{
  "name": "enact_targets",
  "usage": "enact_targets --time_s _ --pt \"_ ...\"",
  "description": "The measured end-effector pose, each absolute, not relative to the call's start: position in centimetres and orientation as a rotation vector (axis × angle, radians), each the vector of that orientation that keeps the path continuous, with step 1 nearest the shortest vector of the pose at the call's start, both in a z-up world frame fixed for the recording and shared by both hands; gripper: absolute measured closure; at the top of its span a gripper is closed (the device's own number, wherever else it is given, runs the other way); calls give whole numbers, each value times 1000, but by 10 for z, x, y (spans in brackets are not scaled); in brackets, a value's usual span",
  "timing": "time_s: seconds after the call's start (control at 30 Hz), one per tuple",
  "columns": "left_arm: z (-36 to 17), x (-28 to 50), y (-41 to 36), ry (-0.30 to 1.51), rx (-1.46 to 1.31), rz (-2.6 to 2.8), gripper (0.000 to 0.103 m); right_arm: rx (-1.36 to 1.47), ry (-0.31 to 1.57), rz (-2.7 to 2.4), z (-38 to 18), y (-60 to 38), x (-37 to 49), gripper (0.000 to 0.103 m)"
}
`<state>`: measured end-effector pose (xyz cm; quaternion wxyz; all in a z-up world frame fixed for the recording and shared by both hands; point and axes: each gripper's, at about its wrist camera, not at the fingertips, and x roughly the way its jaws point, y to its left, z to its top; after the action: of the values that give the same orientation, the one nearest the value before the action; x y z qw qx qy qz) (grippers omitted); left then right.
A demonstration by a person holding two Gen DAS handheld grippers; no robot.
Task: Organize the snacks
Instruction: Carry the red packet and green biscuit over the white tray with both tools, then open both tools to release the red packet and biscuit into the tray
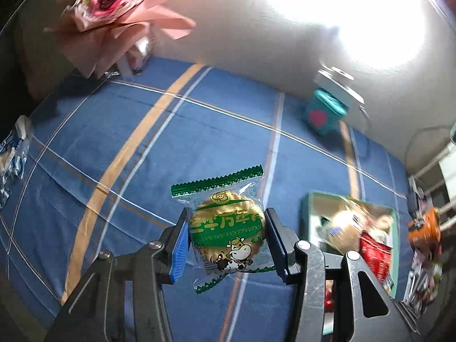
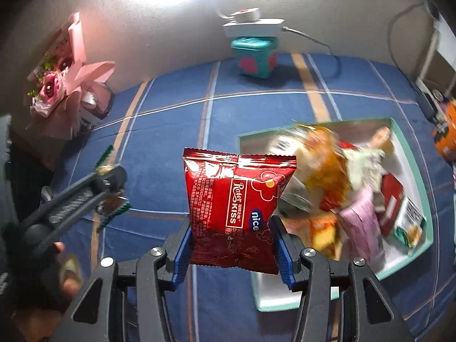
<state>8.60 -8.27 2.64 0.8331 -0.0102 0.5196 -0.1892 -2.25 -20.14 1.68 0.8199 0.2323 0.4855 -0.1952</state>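
My left gripper (image 1: 228,240) is shut on a clear green-edged biscuit packet (image 1: 225,228) with a cartoon cow, held above the blue plaid cloth. A red foil snack bag (image 2: 236,208) sits squeezed between the blue pads of my right gripper (image 2: 232,249), just left of the teal-rimmed snack box (image 2: 410,154). That box, also seen in the left wrist view as the snack box (image 1: 306,208), holds several mixed packets. In the right wrist view the left gripper (image 2: 109,181) shows at the left with the green packet edge, a gloved hand behind it.
A pink flower bouquet (image 2: 65,85) leans in the far left corner. A teal tin with red hearts (image 2: 255,59) stands by the wall under a white power strip (image 2: 252,25). Blue-white packets (image 1: 12,154) lie at the cloth's left edge. An orange cup (image 1: 424,226) and shelves stand right.
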Motion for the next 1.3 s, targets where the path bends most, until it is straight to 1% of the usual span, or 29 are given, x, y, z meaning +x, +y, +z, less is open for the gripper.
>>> enact_targets --time_s 0.2,0.33,0.63,0.93,1.3 --pt "31 53 -106 1111 6 -513 52 546 1044 -479 3 -223 -55 49" --pt "32 29 -127 1120 50 -593 52 629 1033 -541 -4 -252 -83 49" --pt "21 -18 -185 1147 183 -745 52 736 1011 -714 -11 -314 -129 49" --pt "12 -28 -211 1100 262 -754 52 768 1011 -705 -22 -329 -126 49" --pt "-1 -23 -234 1075 297 -753 51 717 1000 -715 -31 -340 -109 49"
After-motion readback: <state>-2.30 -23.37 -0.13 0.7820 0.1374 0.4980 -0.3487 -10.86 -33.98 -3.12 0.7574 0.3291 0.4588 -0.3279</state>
